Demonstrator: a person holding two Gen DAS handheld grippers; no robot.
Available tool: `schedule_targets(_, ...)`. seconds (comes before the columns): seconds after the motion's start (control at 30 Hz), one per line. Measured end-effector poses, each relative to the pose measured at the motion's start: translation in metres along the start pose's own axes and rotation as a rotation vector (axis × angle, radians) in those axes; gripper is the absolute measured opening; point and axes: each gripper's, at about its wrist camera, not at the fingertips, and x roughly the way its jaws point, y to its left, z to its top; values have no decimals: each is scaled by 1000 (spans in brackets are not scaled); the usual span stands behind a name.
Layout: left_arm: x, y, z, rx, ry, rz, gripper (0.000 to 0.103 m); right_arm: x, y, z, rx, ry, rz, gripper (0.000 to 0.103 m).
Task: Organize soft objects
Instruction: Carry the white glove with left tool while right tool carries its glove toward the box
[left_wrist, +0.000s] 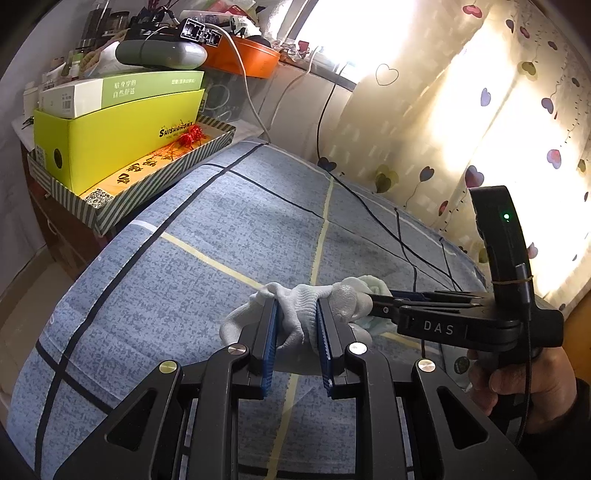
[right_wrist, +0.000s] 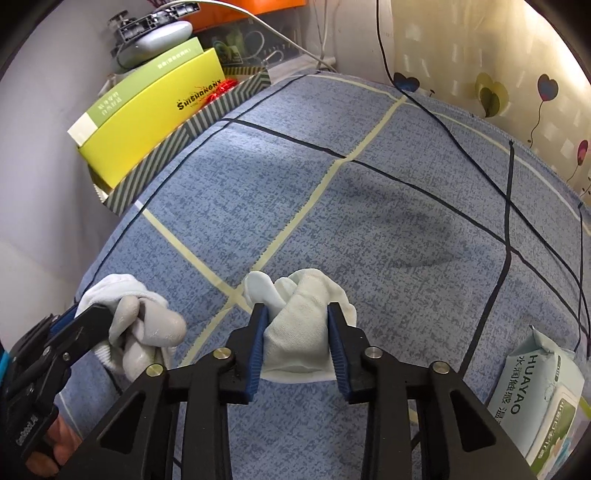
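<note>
My left gripper (left_wrist: 295, 306) is shut on a white knit glove with grey coated fingers (left_wrist: 347, 299), bunched between its blue pads just above the blue checked bedsheet (left_wrist: 240, 221). In the right wrist view that gripper (right_wrist: 94, 314) comes in from the lower left with the same glove (right_wrist: 155, 328). My right gripper (right_wrist: 295, 308) is shut on a pale white sock (right_wrist: 303, 332), whose folded cloth fills the gap between the pads. From the left wrist view, the right gripper (left_wrist: 373, 304) reaches in from the right, right beside the glove, with the sock (left_wrist: 376, 284) at its tips.
A striped tray (left_wrist: 155, 184) with a yellow box (left_wrist: 110, 140) and other boxes sits at the bed's far left edge under a cluttered shelf. A black cable (left_wrist: 369, 210) crosses the sheet. A wet-wipes pack (right_wrist: 543, 391) lies at the right. A heart-print curtain (left_wrist: 480, 110) hangs behind.
</note>
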Motion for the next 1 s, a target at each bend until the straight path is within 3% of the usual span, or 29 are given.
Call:
schedule_targets(0.43,-3,-21,-5,54,-21,-89,20,-92,-9,-43,37,-206,19,29)
schedule_targets(1.0,-43,-88,-9,189,-80,-171,20,-209,-43,-148,144,-472,-43,29)
